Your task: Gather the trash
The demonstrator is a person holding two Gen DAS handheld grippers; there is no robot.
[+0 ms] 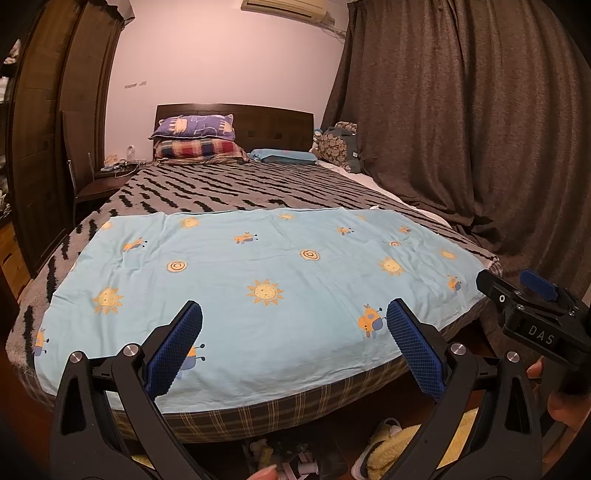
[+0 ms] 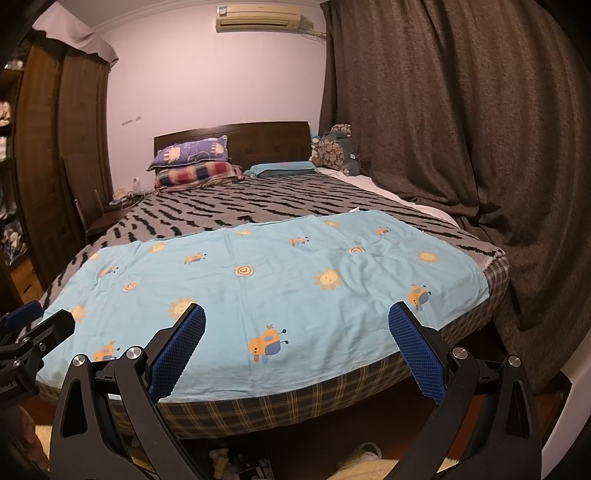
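Left gripper jaws apart, right gripper likewise — both empty, above blue sheet on bed.

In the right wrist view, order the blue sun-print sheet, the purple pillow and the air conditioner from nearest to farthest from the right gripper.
From the right gripper, open above the bed's foot:
1. Blue sun-print sheet, spread right ahead.
2. Purple pillow, at the headboard, left.
3. Air conditioner, high on the far wall.

A home bedroom: a bed with stacked pillows, dark curtains and a wooden wardrobe.
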